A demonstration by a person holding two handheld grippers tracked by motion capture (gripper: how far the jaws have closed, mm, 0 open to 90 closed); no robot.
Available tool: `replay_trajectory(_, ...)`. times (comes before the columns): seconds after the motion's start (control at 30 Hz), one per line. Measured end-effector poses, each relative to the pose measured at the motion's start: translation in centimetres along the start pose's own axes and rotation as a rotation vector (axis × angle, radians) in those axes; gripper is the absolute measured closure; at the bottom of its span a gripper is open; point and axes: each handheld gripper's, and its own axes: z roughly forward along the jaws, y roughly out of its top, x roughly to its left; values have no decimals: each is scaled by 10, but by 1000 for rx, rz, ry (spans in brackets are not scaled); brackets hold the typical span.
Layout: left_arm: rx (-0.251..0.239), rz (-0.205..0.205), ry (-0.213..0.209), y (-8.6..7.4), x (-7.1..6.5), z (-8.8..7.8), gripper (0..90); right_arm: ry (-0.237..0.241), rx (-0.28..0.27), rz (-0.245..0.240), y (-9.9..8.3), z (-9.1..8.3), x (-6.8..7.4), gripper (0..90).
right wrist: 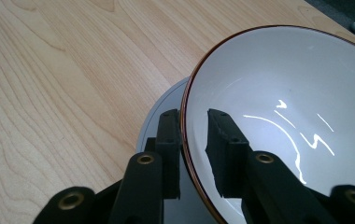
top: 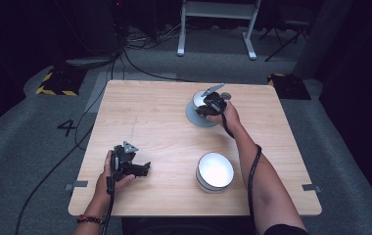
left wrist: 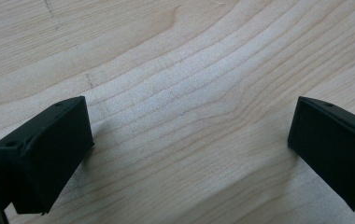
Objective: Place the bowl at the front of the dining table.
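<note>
The right gripper [right wrist: 193, 154] had its jaws narrow, astride the rim of a white bowl [right wrist: 278, 121], one jaw outside and one inside; a thin gap showed at the inner pad, so a firm pinch could not be told. The bowl, brown-edged and with nothing in it, sat on a grey plate [top: 196, 115] at the table's [top: 164, 122] far right. Nearer, a second white bowl [top: 215, 171] held nothing either. The left gripper [left wrist: 189, 140] stood wide over bare wood.
</note>
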Motion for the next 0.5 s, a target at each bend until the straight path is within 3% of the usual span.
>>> replay_trajectory(0.3,2,2,1,0,0,0,1,4,-29,5,-4,-7,-2,702)
replay_trajectory(0.5,2,3,2,0,0,0,1,1,-31,0,-6,-11,-3,610)
